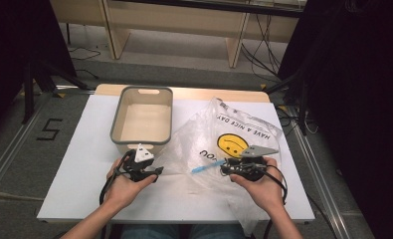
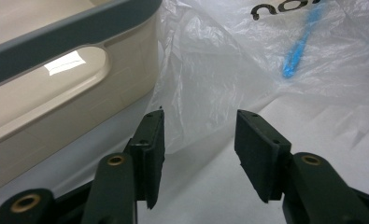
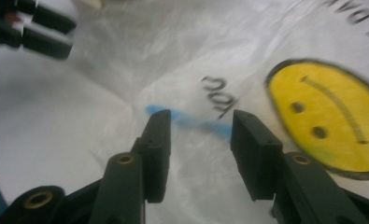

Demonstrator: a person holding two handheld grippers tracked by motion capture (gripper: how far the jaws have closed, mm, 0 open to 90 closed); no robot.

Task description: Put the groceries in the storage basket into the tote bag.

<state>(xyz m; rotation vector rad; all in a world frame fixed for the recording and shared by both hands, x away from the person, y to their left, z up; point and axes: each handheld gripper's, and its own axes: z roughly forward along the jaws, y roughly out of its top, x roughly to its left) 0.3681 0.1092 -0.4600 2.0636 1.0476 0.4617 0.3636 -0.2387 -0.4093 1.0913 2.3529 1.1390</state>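
Note:
A clear plastic bag (image 1: 211, 132) printed with a yellow smiley face (image 3: 331, 121) lies crumpled on the white table top (image 1: 79, 189), right of centre. A thin blue stick-like thing (image 1: 206, 168) shows through the film near the bag's front edge. My right gripper (image 1: 225, 169) points left at it, jaws open. In the right gripper view the blue thing (image 3: 191, 119) lies just beyond the fingertips of that gripper (image 3: 201, 133), not gripped. My left gripper (image 1: 159, 171) points right toward the bag's left edge. Its jaws (image 2: 198, 140) stand open with nothing between them, the bag (image 2: 210, 70) just ahead.
A beige bin with a grey rim (image 1: 115, 130) stands empty at the back centre, close to my left gripper and touching the bag's left side; its handle cut-out (image 2: 65, 65) is near. Table edges lie left, right and front. Shelving legs and cables are on the floor behind.

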